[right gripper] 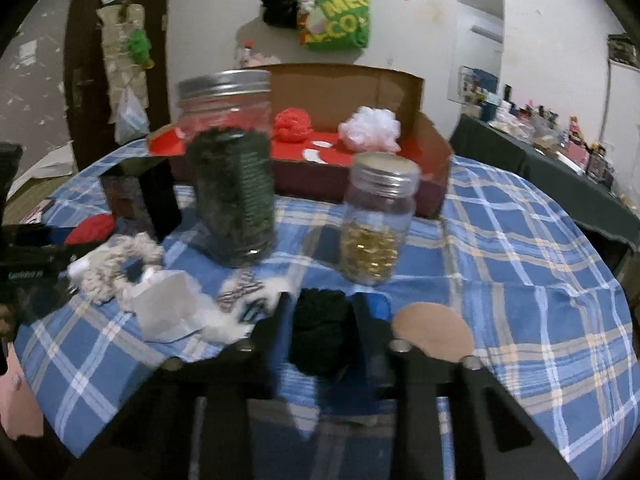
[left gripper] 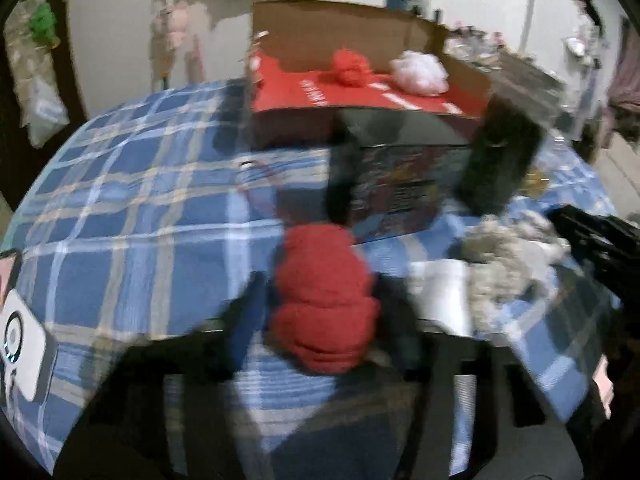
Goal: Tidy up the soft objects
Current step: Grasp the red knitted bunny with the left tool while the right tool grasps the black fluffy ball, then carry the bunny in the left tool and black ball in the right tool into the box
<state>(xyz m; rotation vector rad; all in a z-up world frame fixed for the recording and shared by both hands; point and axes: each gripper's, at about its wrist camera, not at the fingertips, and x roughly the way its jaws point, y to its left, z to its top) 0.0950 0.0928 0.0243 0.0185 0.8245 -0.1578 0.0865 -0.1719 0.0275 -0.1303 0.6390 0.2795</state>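
- Two soft bundles sit between gripper fingers on the blue plaid tablecloth [right gripper: 520,248]: a red fuzzy knitted bundle [left gripper: 324,300] in the left gripper [left gripper: 320,312] and a black woolly knitted bundle [right gripper: 320,332] in the right gripper [right gripper: 320,336].
- The red bundle is lumpy and rounded, its long axis running away from the left wrist camera toward the boxes; the left gripper's fingers press on both its sides, grasping it.
- The black bundle is compact and ribbed, also longer along the fingers' direction; the right gripper is clenched on it.
- A beige frilly fabric scrunchie [right gripper: 116,268] lies flat beside a sheet of white crumpled paper [right gripper: 172,312], between the two grippers.
- An open brown cardboard box with a red inner floor [right gripper: 436,148] stands at the far side of the table; it holds a red mesh puff [right gripper: 292,124] and a white mesh puff [right gripper: 370,130], apart from each other.
- A tall clear jar with a silver metal lid [right gripper: 232,168] stands upright, filled with dark green material.
- A smaller clear jar with a metal lid [right gripper: 376,216] stands upright to its right, its lower half full of golden beads.
- A dark printed carton [left gripper: 400,184] sits just in front of the cardboard box.
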